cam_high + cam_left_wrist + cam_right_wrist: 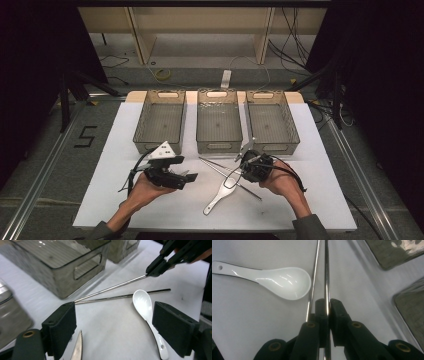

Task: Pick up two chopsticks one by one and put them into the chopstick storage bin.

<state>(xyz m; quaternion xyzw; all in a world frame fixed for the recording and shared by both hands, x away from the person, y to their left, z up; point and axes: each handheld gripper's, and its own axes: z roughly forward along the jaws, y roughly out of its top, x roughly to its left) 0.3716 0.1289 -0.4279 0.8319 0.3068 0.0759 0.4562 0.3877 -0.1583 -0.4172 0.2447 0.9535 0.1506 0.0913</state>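
Note:
My right gripper is shut on one end of a metal chopstick, which lies low over the white table. That grip also appears in the left gripper view, with the right gripper clamping the chopstick. A second chopstick lies loose beside it. The white ceramic spoon rests on the table, its bowl by the chopsticks. My left gripper is open, jaws wide, pointing at the spoon and holding nothing.
Three clear grey bins stand in a row at the back of the white mat. A pointed metal blade tip lies just under my left gripper. One bin's wall stands close on the left.

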